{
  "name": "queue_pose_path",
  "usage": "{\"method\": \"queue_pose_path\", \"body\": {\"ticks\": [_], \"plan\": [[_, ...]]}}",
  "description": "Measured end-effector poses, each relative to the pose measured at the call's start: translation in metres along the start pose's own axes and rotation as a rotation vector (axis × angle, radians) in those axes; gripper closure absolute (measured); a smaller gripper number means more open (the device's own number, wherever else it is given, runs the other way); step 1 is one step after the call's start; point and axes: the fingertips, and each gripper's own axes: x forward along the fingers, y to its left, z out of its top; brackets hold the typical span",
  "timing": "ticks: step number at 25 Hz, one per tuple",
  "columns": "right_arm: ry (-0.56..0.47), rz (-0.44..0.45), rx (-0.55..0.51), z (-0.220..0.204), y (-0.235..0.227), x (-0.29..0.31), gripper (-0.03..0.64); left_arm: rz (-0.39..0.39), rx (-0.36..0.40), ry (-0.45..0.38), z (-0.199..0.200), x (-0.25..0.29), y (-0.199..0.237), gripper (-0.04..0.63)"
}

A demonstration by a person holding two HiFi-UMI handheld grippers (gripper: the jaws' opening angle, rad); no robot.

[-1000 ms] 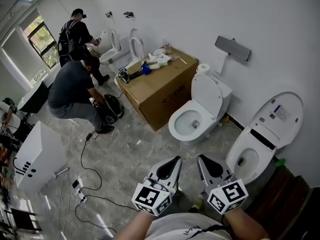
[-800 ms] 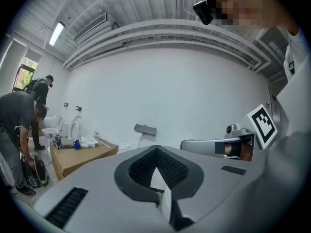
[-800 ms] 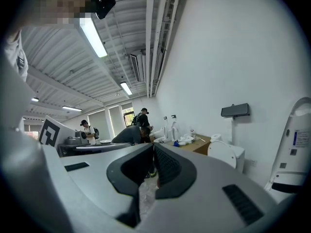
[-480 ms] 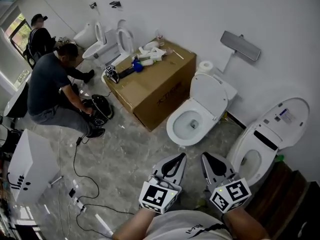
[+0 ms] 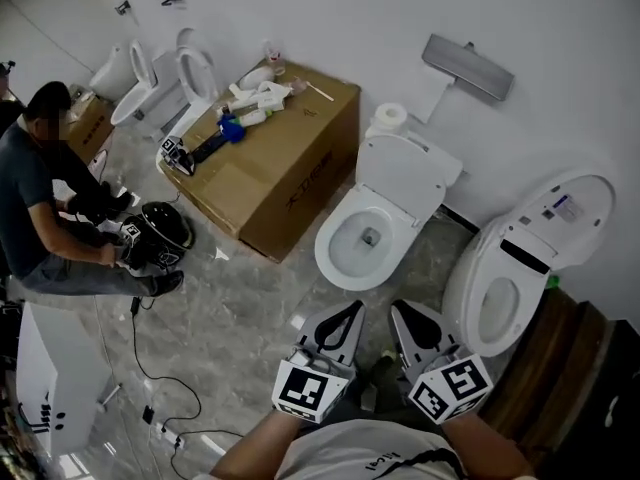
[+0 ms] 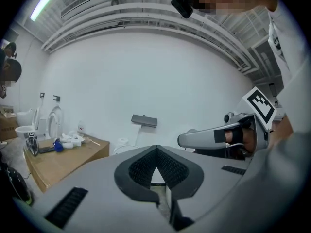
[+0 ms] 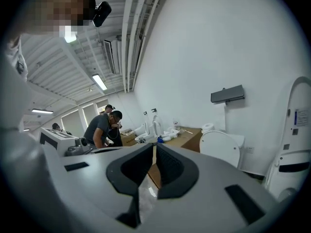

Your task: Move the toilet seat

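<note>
Evidently the task has barely begun — the left gripper (image 5: 346, 320) and right gripper (image 5: 404, 320) hang closed and empty, well short of the untouched toilet seat (image 5: 404, 182) at twelve o'clock.

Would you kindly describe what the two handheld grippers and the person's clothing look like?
The left gripper and right gripper are pale grey, with tapered fingers lined in black ribbing. Each carries a white cube printed with black square markers. The person wears a light shirt.
</note>
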Motion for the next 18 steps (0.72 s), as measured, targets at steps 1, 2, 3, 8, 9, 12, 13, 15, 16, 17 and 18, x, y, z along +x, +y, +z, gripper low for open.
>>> {"method": "queue_pose_path", "body": {"ticks": [1,2,3,8,9,12,13,15,16,17,18], "plan": [[0.003,-0.011,0.004,-0.003,-0.005,0.006,0.6,-0.007,-0.001,0.005,-0.004,0.006,0.004,0.592],[0.007,-0.021,0.008,-0.006,-0.011,0.012,0.6,-0.009,-0.003,0.012,-0.008,0.013,0.009,0.592],[0.013,-0.029,0.012,-0.01,-0.016,0.019,0.6,-0.006,-0.008,0.022,-0.013,0.019,0.014,0.592],[0.046,-0.053,0.037,-0.031,-0.051,0.051,0.6,0.031,-0.047,0.095,-0.038,0.054,0.036,0.592],[0.053,-0.054,0.039,-0.035,-0.057,0.056,0.598,0.031,-0.052,0.101,-0.044,0.06,0.038,0.592],[0.074,-0.048,0.049,-0.048,-0.076,0.074,0.6,0.028,-0.057,0.085,-0.053,0.081,0.046,0.592],[0.08,-0.048,0.055,-0.052,-0.084,0.081,0.598,0.031,-0.056,0.084,-0.056,0.089,0.05,0.592],[0.091,-0.051,0.071,-0.06,-0.102,0.094,0.598,0.039,-0.049,0.084,-0.06,0.108,0.056,0.592],[0.096,-0.052,0.08,-0.065,-0.111,0.099,0.598,0.042,-0.047,0.079,-0.062,0.116,0.058,0.592],[0.101,-0.055,0.09,-0.073,-0.119,0.103,0.598,0.047,-0.048,0.075,-0.065,0.123,0.059,0.592],[0.105,-0.061,0.104,-0.081,-0.126,0.107,0.598,0.052,-0.054,0.074,-0.071,0.129,0.061,0.592]]}}
